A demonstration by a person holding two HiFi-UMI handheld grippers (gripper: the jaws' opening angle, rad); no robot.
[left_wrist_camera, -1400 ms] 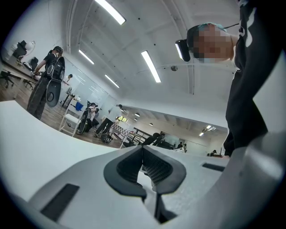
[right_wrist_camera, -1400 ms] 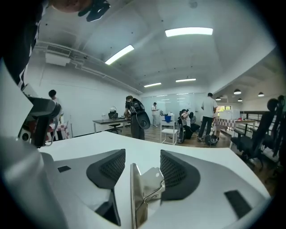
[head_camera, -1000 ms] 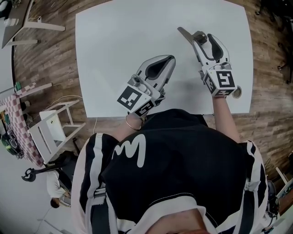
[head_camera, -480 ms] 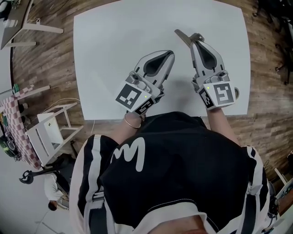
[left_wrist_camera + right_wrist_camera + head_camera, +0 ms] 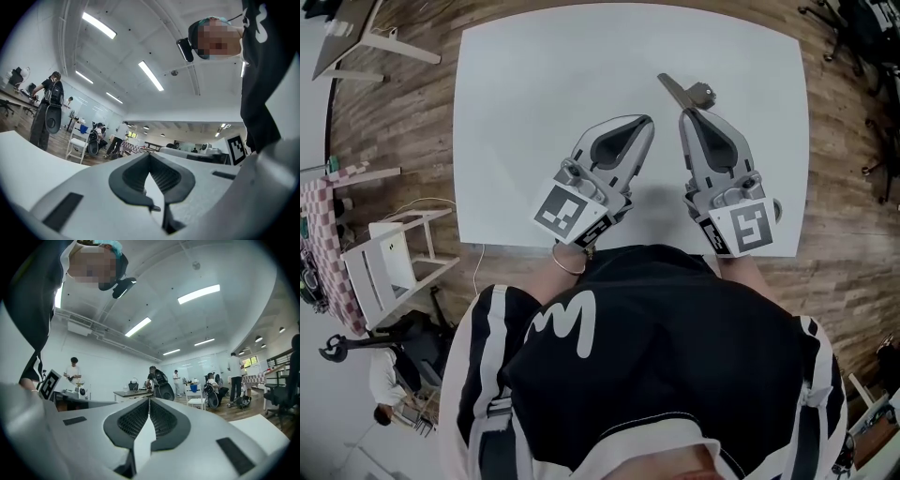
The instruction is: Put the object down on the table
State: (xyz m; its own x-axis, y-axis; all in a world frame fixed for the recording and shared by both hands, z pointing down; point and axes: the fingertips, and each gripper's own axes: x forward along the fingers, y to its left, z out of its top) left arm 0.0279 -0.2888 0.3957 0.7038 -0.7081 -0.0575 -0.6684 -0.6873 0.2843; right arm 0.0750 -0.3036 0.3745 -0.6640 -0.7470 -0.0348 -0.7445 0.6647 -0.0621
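Note:
A small grey object (image 5: 682, 91), a flat blade with a dark knob at one end, lies by itself on the white table (image 5: 534, 84). My right gripper (image 5: 686, 114) rests on the table just short of it, jaws shut and empty, tips apart from the object. To its left, my left gripper (image 5: 647, 120) also lies on the table, shut with nothing in it. In the left gripper view the left gripper (image 5: 150, 155) shows its tips meeting, and so does the right gripper (image 5: 150, 400) in the right gripper view. Neither gripper view shows the object.
The table's near edge runs just under both marker cubes, against the person's black top. A white chair (image 5: 389, 267) stands on the wood floor to the left. Both gripper views look across a room with people (image 5: 47, 112), desks and chairs (image 5: 202, 397).
The right gripper has drawn back toward the person and away from the grey object, which stays on the table. The left gripper has barely shifted.

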